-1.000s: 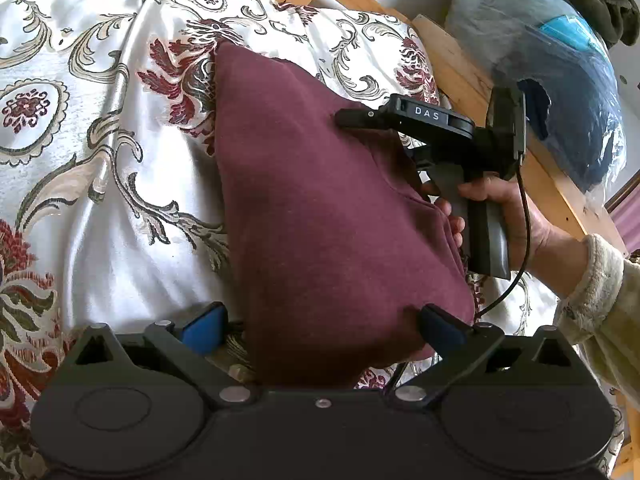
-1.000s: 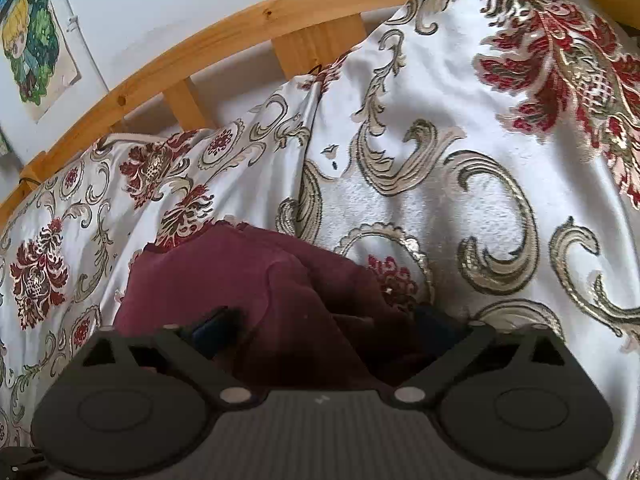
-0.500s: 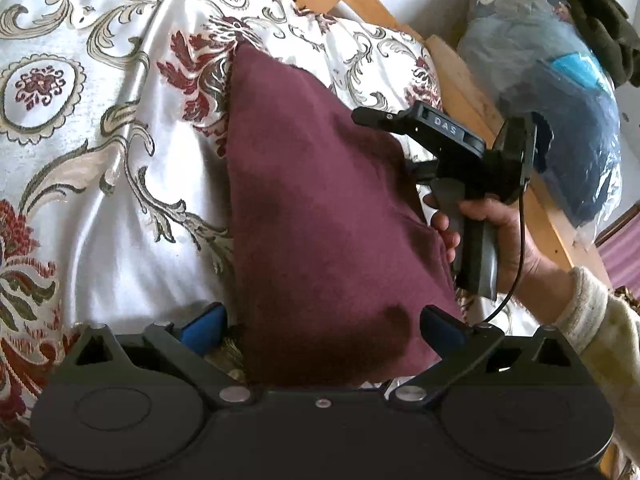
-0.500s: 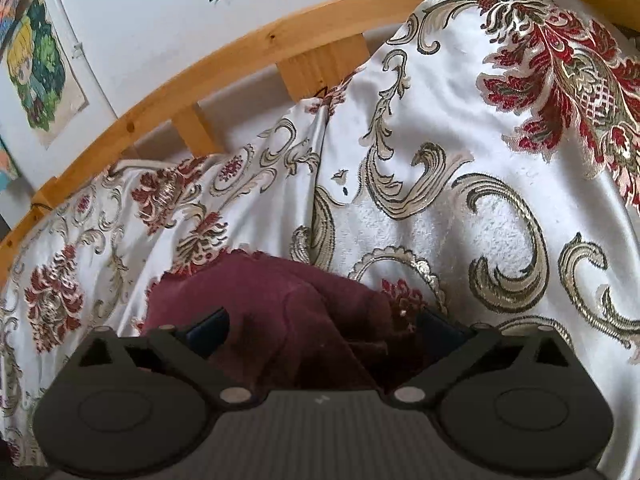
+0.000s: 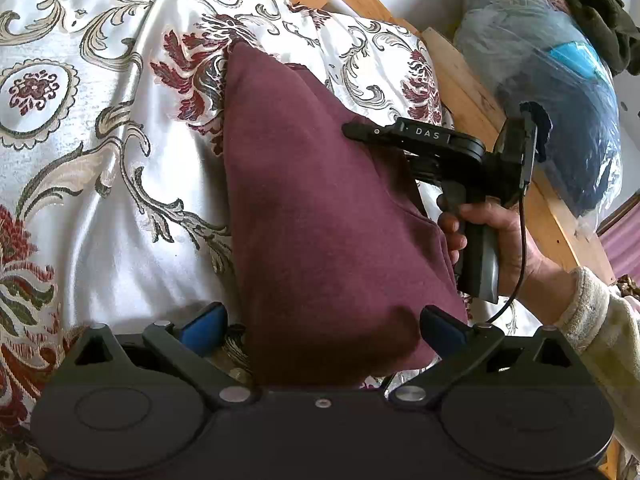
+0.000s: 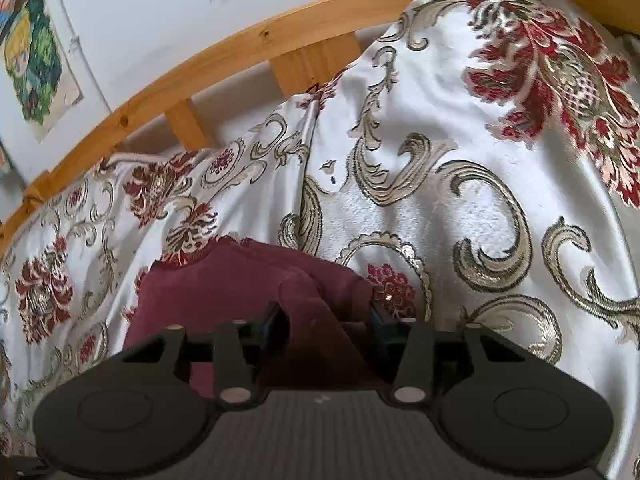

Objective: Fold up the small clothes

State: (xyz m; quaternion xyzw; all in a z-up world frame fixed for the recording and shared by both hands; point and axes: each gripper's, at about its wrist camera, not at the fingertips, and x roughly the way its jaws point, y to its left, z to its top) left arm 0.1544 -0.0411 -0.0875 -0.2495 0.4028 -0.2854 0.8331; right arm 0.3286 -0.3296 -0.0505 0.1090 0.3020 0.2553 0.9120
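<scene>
A maroon garment (image 5: pixel 320 208) lies folded on the patterned bedspread (image 5: pixel 100 184). Its near end sits between the blue pads of my left gripper (image 5: pixel 322 324), which stands wide open without pinching it. In the left wrist view a hand (image 5: pixel 500 236) holds my right gripper (image 5: pixel 372 148) at the garment's right edge. In the right wrist view the jaws of my right gripper (image 6: pixel 326 320) are closing, and a raised fold of the maroon garment (image 6: pixel 312 304) is bunched between them, filling the gap.
A wooden bed rail (image 6: pixel 224 56) runs along the far side, with a wall and pictures (image 6: pixel 36 56) behind it. At the right of the left wrist view a plastic-wrapped blue bundle (image 5: pixel 560 120) rests past the wooden frame (image 5: pixel 472 80).
My right gripper's jaws came in from wide open onto a fold of the maroon garment, which now stands up between them. My left gripper has stayed open in place.
</scene>
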